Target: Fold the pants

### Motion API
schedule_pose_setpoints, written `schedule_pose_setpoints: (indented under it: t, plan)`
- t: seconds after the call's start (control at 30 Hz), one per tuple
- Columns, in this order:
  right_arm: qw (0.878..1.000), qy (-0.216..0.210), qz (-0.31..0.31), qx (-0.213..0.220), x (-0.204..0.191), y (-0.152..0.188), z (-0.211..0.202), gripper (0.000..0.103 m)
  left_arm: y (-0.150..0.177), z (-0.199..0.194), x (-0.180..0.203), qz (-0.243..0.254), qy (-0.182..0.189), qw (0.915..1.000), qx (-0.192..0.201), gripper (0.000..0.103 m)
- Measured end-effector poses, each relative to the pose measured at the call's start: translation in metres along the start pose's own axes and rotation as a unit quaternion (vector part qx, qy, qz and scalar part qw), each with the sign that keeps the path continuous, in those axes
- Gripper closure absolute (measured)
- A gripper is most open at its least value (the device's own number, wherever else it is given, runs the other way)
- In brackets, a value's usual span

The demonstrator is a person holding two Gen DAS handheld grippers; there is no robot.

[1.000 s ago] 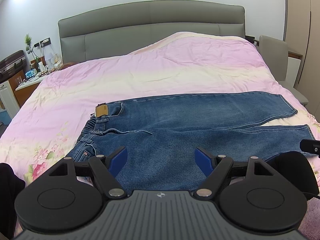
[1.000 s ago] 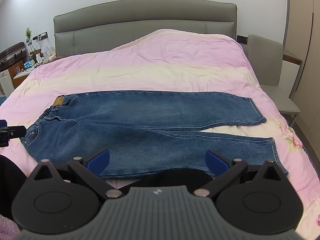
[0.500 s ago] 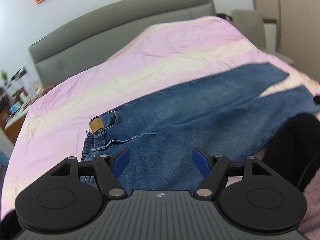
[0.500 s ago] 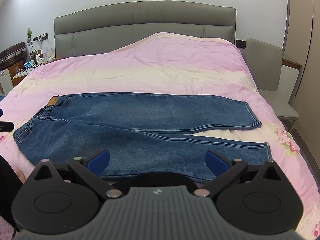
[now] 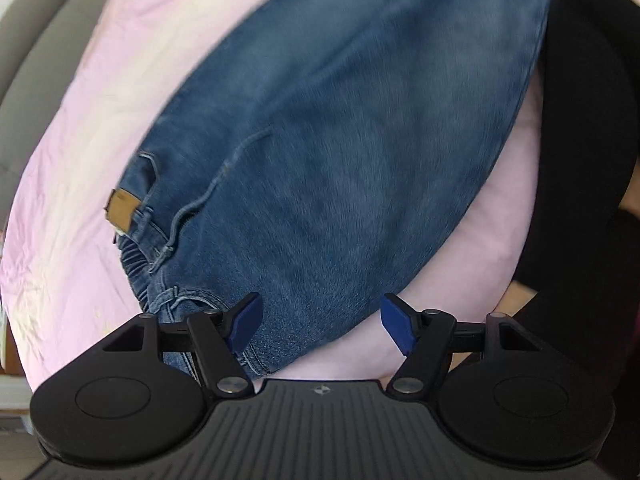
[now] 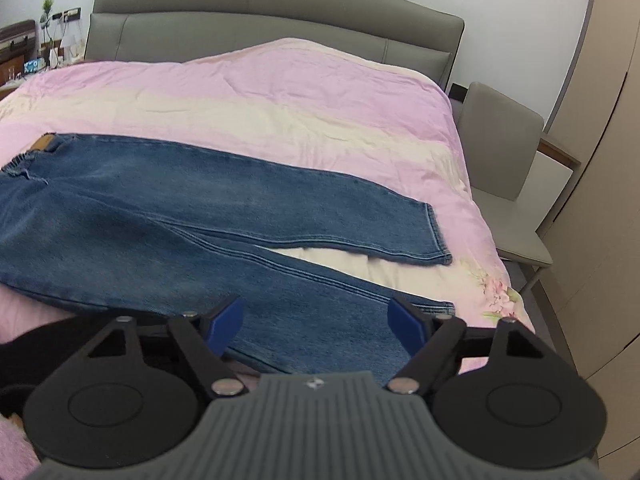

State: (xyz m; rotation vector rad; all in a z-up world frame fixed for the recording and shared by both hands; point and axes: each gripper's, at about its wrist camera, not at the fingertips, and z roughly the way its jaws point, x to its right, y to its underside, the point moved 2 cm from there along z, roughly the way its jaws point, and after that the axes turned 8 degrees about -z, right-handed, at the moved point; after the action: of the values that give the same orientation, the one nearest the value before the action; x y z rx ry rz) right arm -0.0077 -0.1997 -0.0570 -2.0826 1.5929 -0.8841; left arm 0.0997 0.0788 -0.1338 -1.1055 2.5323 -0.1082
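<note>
Pink-cream quilt (image 6: 280, 92) over bed – grey padded headboard (image 6: 256, 12) behind – grey chair (image 6: 508, 168) beside bed

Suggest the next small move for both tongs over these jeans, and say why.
Probably lower both tongs onto the jeans' near edge. The left tongs hang over the waist end, the right tongs, jaws closing, over the near leg's hem; neither has denim between its pads, and the jeans lie flat on the bed.

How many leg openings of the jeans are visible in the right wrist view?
2: the far hem lies flat on the pink bedspread; the near hem lies just beyond the right gripper.
</note>
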Motion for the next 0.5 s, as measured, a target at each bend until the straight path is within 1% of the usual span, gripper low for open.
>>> schedule_pose_setpoints:
  t: [0.1,0.2,0.3,0.37,0.43,0.5]
  plan:
    - [1.0,-0.012,-0.001,-0.022,0.014,0.012,0.016,0.033,0.002,0.026,0.008,0.038,0.009,0.9985,-0.037,0.023]
    - [0.999,-0.012,-0.027,-0.044,0.022,0.026,0.032,0.033,0.002,0.042,0.02,0.079,0.021,0.9949,-0.058,0.023]
    - [0.996,-0.027,-0.047,-0.07,0.029,0.042,0.049,0.033,0.002,0.055,0.028,0.089,0.021,0.9933,-0.07,0.019]
    - [0.994,-0.035,-0.06,-0.088,0.033,0.053,0.061,0.033,0.003,0.065,0.032,0.097,0.013,0.992,-0.08,0.019]
    - [0.991,-0.047,-0.069,-0.102,0.034,0.062,0.071,0.033,0.004,0.071,0.035,0.103,0.001,0.991,-0.086,0.016]
    - [0.988,-0.053,-0.089,-0.112,0.03,0.071,0.08,0.03,0.005,0.073,0.038,0.116,-0.013,0.9893,-0.089,0.014]
